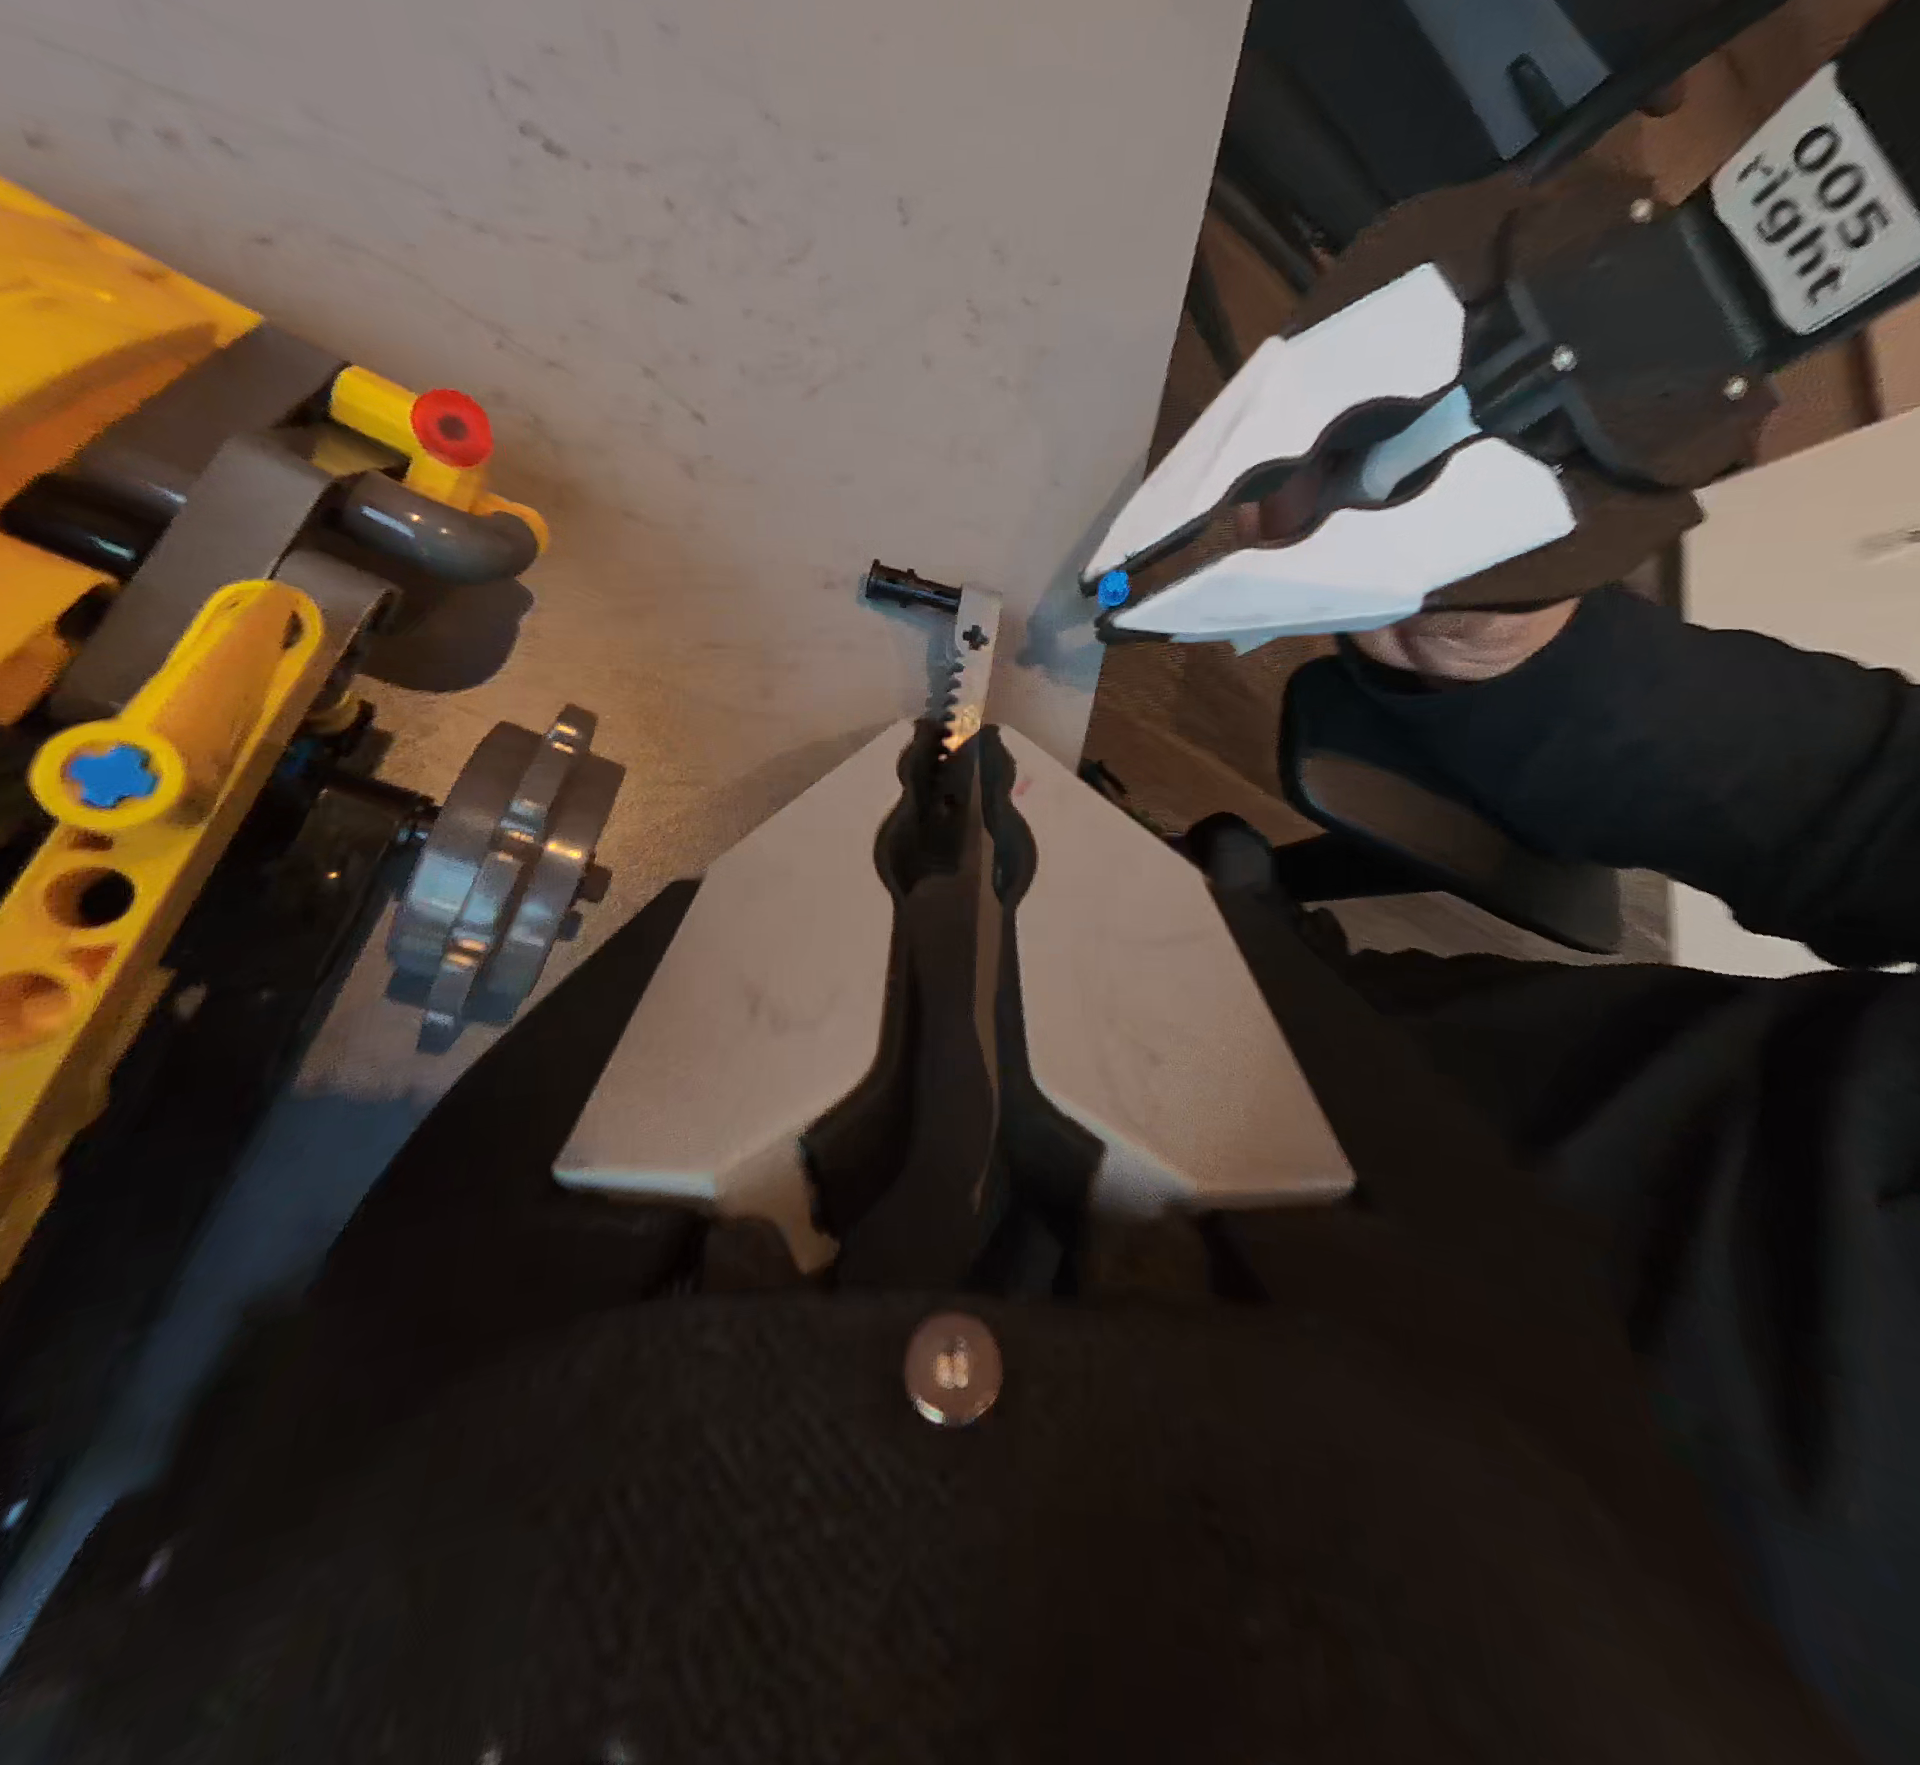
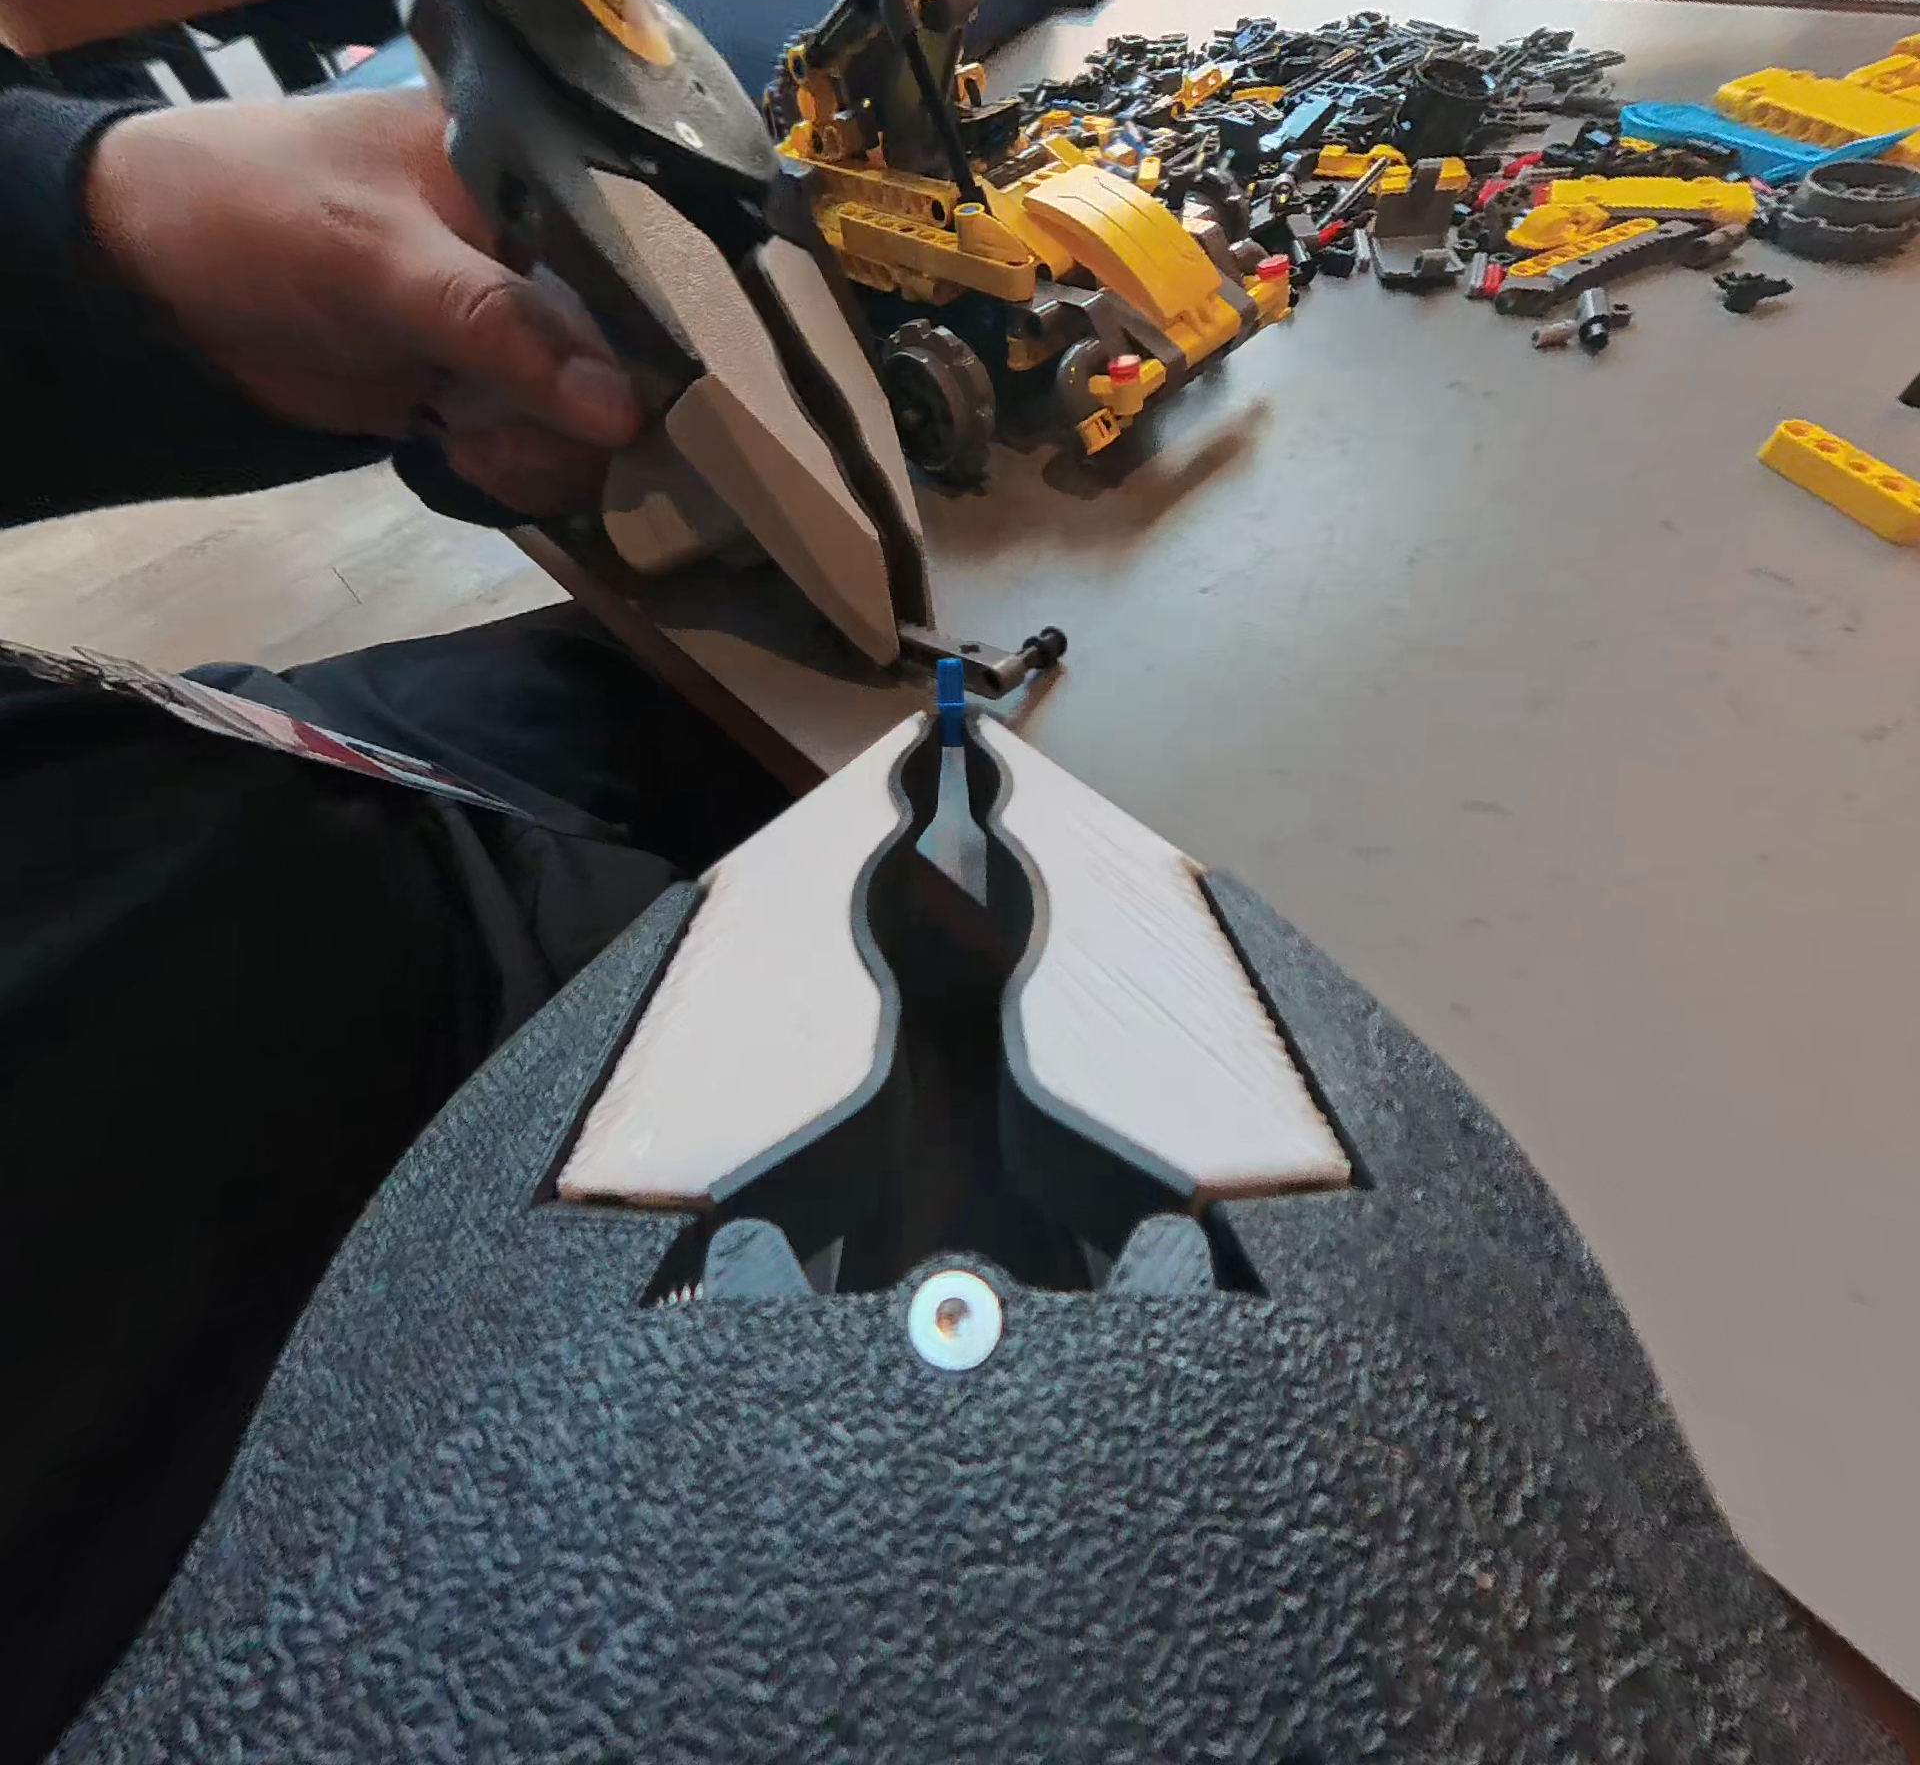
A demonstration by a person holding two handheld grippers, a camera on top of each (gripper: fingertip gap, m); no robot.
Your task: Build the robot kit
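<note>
Your left tool (image 1: pixel 951 739) clamps a grey toothed piece (image 1: pixel 964 666); your right tool (image 2: pixel 948 728) pinches a blue pin (image 2: pixel 949 685) just beside it, not yet joined.

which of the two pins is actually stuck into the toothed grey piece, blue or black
The black pin: it sits in the end of the grey toothed piece held by the left gripper. The blue pin is apart, pinched in the right gripper.

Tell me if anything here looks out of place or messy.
Nothing looks damaged. The loose toy building pieces lie scattered in a heap on the table behind the yellow toy vehicle. The left gripper holds a small toothed grey piece; the right gripper holds a blue pin.
</note>
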